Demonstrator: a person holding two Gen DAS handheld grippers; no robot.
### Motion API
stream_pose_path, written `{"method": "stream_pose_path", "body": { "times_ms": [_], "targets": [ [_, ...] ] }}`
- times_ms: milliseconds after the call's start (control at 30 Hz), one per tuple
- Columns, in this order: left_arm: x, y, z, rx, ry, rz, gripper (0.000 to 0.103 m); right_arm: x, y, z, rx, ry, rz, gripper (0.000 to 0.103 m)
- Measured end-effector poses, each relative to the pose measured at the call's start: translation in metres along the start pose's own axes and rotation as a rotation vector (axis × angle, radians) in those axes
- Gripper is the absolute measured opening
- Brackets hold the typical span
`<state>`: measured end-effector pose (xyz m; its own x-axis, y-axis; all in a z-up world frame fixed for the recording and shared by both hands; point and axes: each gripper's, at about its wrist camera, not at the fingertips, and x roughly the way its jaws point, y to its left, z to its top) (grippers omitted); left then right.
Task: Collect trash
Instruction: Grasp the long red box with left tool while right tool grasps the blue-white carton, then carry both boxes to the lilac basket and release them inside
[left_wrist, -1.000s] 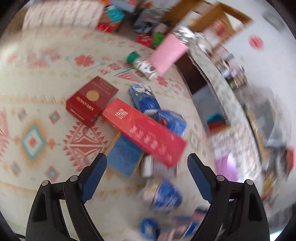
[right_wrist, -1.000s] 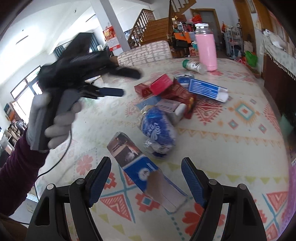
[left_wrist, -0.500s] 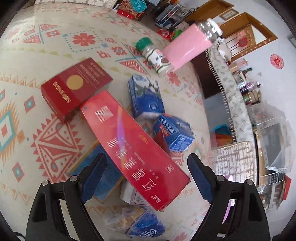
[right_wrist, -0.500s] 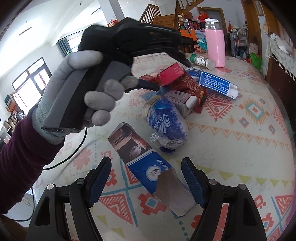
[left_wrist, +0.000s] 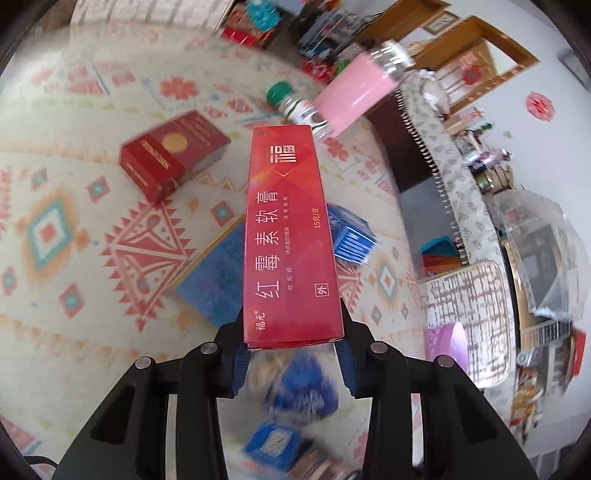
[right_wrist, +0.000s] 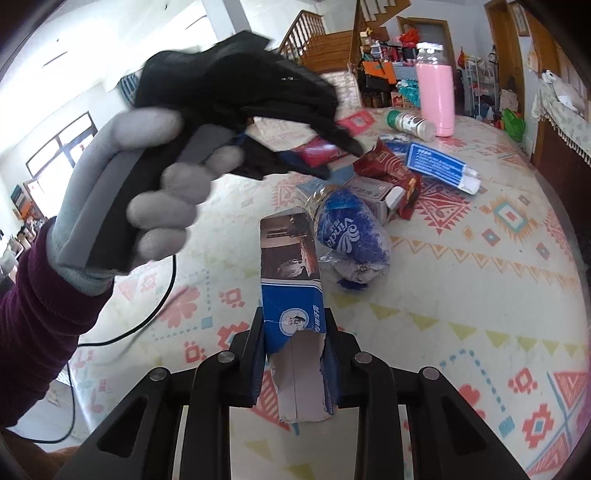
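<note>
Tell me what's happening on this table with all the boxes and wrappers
A person is clearing litter off a patterned tablecloth, a handheld gripper in each hand. The left gripper has its jaws closing on a long red box; the right gripper has its jaws closing on a torn blue carton. Both pieces sit between the jaws. A blue tissue pack, a squarer red box and other packaging remain on the cloth near a pink bottle.

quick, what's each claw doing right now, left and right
Left claw: closing on the long red box, which sits between its jaws.
Right claw: closing on the torn blue carton, which sits between its jaws.
</note>
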<state>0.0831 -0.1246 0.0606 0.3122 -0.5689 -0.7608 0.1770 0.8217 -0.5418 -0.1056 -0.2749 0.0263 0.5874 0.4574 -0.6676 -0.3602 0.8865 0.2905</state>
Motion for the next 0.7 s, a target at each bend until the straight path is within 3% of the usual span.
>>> {"method": "stream_pose_path", "body": {
  "times_ms": [367, 700],
  "targets": [
    [-0.071, -0.024, -0.057, 0.260, -0.161, 0.114, 0.039, -0.050, -0.023, -0.025, 0.095, -0.079, -0.086, 0.029],
    [-0.074, -0.086, -0.102, 0.450, -0.157, 0.065, 0.039, -0.127, -0.075, -0.061, 0.286, -0.208, -0.216, 0.029]
  ]
}}
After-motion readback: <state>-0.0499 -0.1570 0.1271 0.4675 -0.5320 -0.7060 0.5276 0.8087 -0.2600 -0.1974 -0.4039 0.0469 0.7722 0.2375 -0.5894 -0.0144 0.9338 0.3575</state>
